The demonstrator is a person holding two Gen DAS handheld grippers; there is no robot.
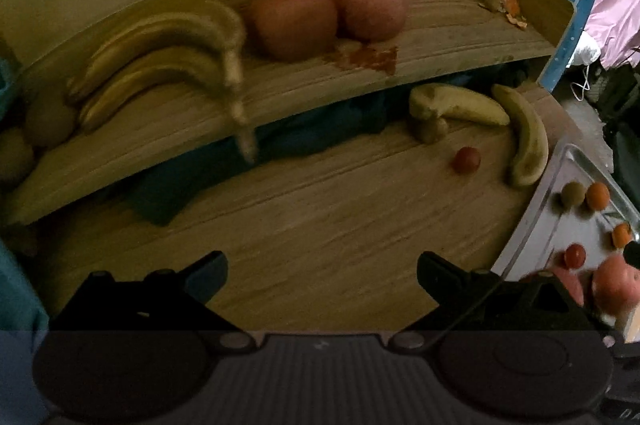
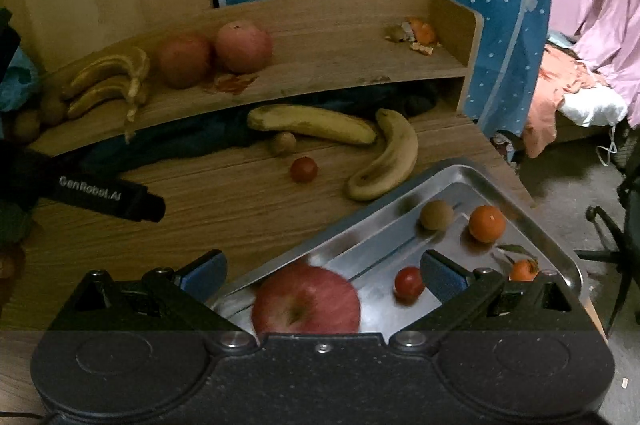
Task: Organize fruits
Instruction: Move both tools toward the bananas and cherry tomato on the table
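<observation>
My right gripper [image 2: 324, 273] is open over a steel tray [image 2: 460, 172]. A red apple [image 2: 306, 301] lies in the tray between its fingers without touching them. The tray also holds a cherry tomato [image 2: 409, 283], a kiwi [image 2: 436, 215], an orange [image 2: 487, 223] and a small leafy tangerine [image 2: 524, 269]. On the table lie two loose bananas [image 2: 312, 124] [image 2: 390, 157], a kiwi [image 2: 282, 143] and a tomato [image 2: 303, 169]. My left gripper [image 1: 322, 277] hangs open and empty over bare table, left of the tray [image 1: 532, 217].
A wooden shelf [image 2: 320, 81] at the back carries a banana bunch [image 2: 108, 77], two apples [image 2: 185, 61] [image 2: 244, 47], kiwis at the left end [image 2: 52, 109] and orange peel [image 2: 418, 33]. Dark cloth [image 1: 280, 145] lies under the shelf. The table's edge runs just right of the tray.
</observation>
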